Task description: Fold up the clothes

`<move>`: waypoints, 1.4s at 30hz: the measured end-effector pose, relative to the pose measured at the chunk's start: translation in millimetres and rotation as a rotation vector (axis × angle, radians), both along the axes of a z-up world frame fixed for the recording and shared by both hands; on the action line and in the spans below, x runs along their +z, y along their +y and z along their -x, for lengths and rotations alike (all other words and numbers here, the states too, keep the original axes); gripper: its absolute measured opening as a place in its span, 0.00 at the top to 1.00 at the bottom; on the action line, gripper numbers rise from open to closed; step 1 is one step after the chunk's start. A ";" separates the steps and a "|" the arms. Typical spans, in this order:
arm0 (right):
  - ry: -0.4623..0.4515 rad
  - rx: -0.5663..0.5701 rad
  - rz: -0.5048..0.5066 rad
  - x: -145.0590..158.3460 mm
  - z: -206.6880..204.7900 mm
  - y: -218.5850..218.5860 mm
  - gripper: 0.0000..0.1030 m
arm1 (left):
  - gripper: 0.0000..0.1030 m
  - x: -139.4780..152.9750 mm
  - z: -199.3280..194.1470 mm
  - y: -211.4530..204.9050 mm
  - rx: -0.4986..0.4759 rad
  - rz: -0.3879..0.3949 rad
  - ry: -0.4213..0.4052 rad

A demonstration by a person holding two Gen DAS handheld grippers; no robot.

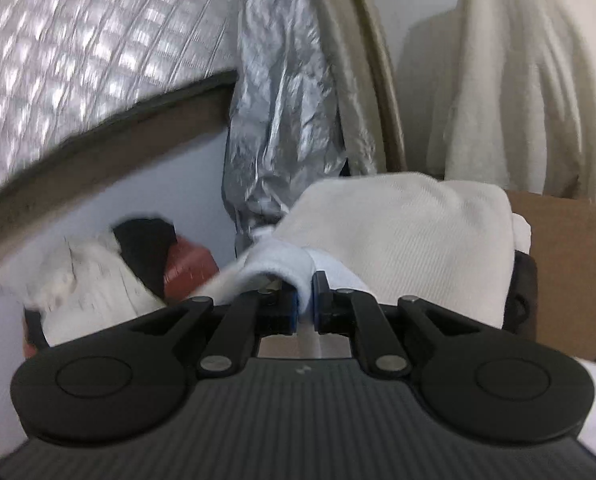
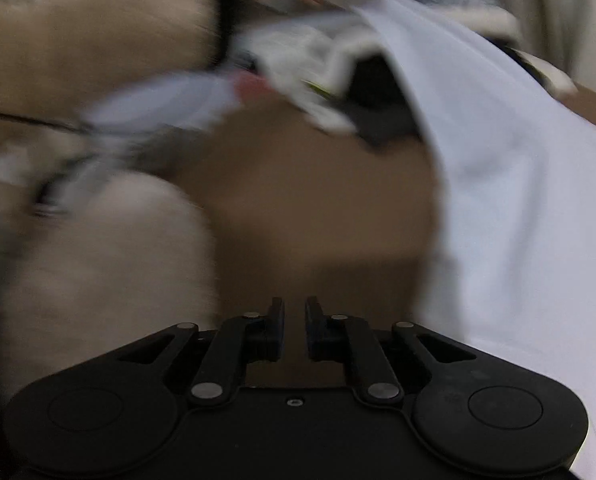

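White cloth (image 1: 298,276) sat pinched in the left claw (image 1: 306,300); the right claw (image 2: 294,322) hung slightly parted, empty, over the brown table (image 2: 298,208).

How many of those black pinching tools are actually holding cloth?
1: the left gripper pinches a white cloth; the right gripper holds nothing, above the brown table.

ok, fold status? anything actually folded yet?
Nothing looks folded. In hand: the left gripper is shut on a bunched white cloth, with a cream garment just behind it. The right gripper holds nothing, jaws slightly apart over brown surface; a white garment lies loose beside it. All folding remains.
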State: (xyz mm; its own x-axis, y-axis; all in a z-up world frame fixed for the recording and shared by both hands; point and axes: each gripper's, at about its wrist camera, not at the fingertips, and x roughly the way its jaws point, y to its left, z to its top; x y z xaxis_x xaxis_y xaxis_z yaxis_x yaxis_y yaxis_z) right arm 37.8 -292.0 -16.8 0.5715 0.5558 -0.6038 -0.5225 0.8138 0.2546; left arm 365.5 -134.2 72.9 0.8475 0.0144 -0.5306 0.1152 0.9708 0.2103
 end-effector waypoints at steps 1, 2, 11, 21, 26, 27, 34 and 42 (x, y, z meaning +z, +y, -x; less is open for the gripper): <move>-0.036 -0.030 0.024 7.0 2.3 -2.7 0.84 | 0.93 -1.2 -2.5 4.0 0.015 0.029 0.024; -0.044 -0.085 0.034 10.7 1.8 -11.8 0.79 | 0.93 -1.0 -3.6 7.5 0.022 0.054 0.036; 0.138 -0.662 0.041 -19.8 34.6 -162.0 0.58 | 0.91 -0.5 4.6 -1.2 0.062 -0.055 0.013; 0.272 -0.487 -0.240 -48.6 53.7 -164.5 0.44 | 0.58 14.4 -11.5 14.5 0.241 -0.221 -0.114; 0.223 -0.541 -0.255 -41.6 48.2 -166.7 0.44 | 0.49 24.0 10.3 12.6 0.194 -0.168 -0.083; 0.213 -0.567 -0.249 -38.5 50.2 -171.6 0.44 | 0.49 23.3 23.4 -1.7 0.133 -0.158 -0.080; 0.219 -0.688 -0.142 -17.7 50.5 -212.0 0.44 | 0.31 11.5 108.7 -106.1 -0.293 -0.077 -0.025; 0.213 -0.855 0.162 -1.2 32.4 -277.7 0.43 | 0.31 -67.9 118.6 -227.9 -0.515 -0.007 0.218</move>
State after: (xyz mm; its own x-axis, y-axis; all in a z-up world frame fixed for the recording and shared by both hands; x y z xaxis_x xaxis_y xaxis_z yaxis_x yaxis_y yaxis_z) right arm 5.4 -569.7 -18.0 0.6182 -0.1101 -0.7783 0.3239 0.9378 0.1246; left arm 246.9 -362.0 5.0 0.6164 -0.3685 -0.6960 0.6156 0.7765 0.1341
